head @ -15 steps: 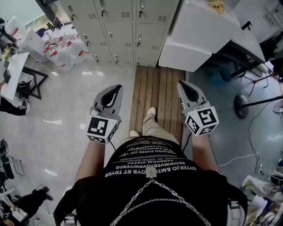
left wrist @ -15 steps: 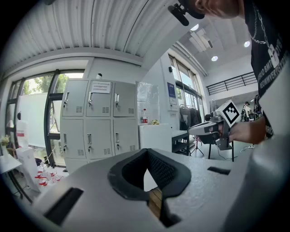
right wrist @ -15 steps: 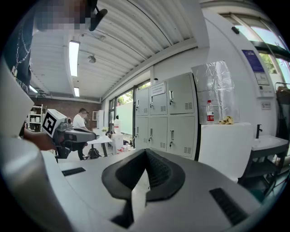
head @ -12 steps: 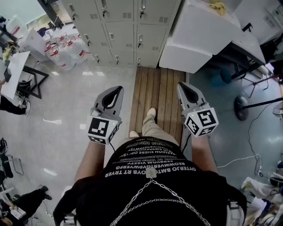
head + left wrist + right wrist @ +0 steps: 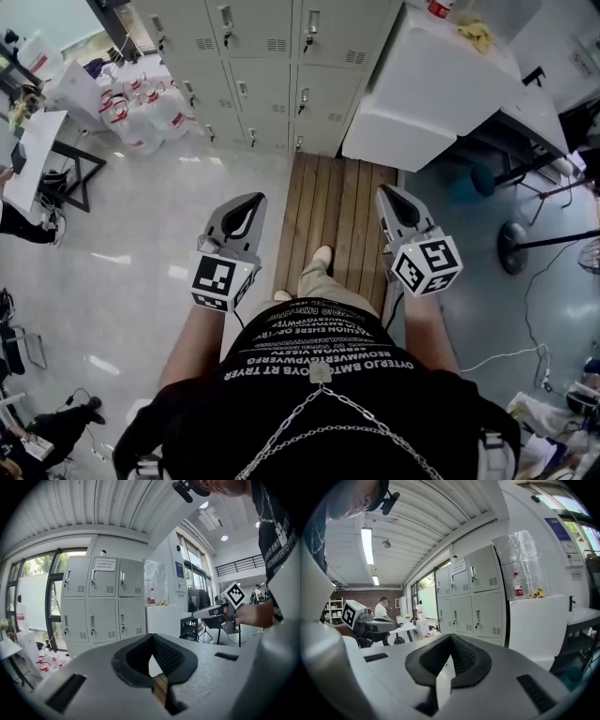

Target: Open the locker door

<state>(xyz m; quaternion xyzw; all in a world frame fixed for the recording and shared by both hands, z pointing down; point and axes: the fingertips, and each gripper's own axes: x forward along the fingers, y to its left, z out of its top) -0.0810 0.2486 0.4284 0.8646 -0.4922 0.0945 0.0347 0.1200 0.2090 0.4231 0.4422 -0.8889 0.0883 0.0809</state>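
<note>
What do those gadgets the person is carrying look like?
The left hand-held gripper and right hand-held gripper are each a pale grey wedge narrowing to two jaws with black ribbed pads, carrying a white cube of black square markers. The person wears a black T-shirt with white lettering.

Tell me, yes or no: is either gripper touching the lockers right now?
No: in the head view the left gripper and the right gripper hang over the floor, clearly short of the lockers.

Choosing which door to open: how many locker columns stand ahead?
3. Left column, middle column, right column beside the white cabinet; none seems hidden, though the left gripper partly covers their lowest doors.
</note>
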